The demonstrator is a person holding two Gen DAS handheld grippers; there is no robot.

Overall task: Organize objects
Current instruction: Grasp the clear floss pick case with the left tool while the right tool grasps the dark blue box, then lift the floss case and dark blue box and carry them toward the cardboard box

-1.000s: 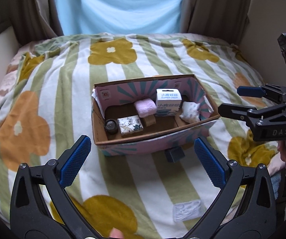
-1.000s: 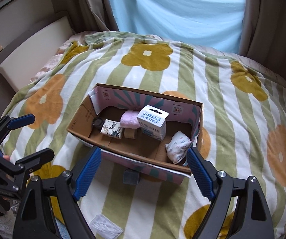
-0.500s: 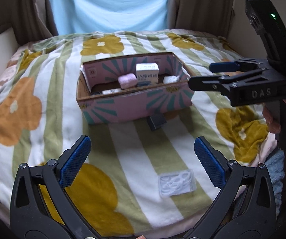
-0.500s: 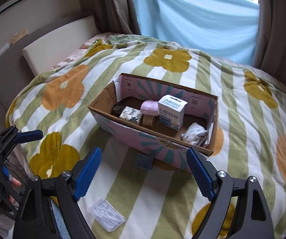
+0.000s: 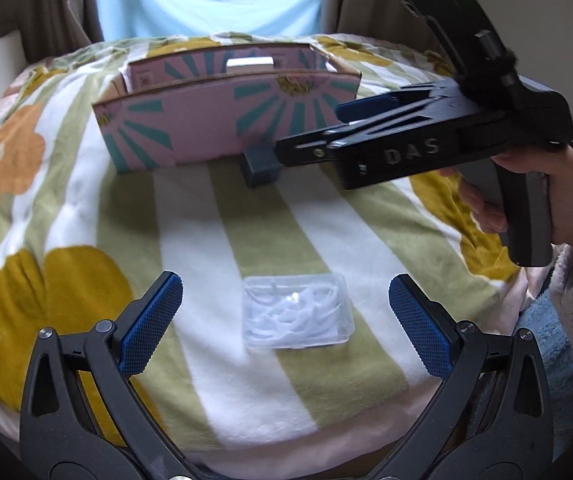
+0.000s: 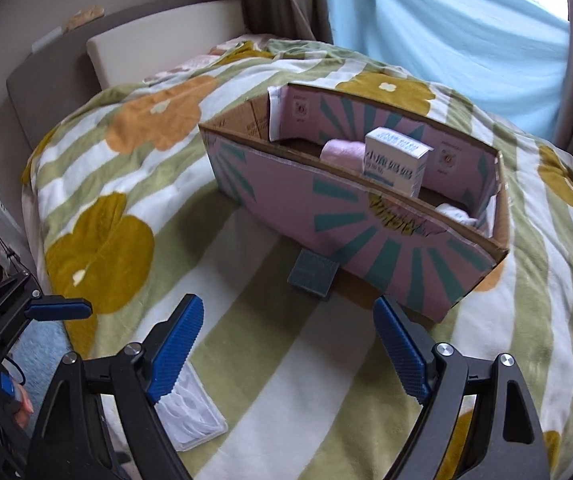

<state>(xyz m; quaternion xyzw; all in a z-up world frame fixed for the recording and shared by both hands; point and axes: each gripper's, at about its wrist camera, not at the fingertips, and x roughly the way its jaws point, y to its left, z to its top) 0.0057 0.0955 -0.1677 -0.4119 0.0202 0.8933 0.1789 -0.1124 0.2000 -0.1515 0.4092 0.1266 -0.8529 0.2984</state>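
fingers (image 5: 150,320) of left gripper (image 5: 282,316) spread wide, empty, framing clear plastic case (image 5: 298,312) on blanket (image 5: 190,216). right wrist: right gripper (image 6: 286,344) fingers apart, empty, facing dark block (image 6: 312,274) touching pink box (image 6: 346,220); several items boxed, two judged left.

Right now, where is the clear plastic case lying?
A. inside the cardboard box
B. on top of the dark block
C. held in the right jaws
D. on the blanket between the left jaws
D: the clear plastic case lies flat on the blanket, in line between the open left gripper jaws, well short of the cardboard box.
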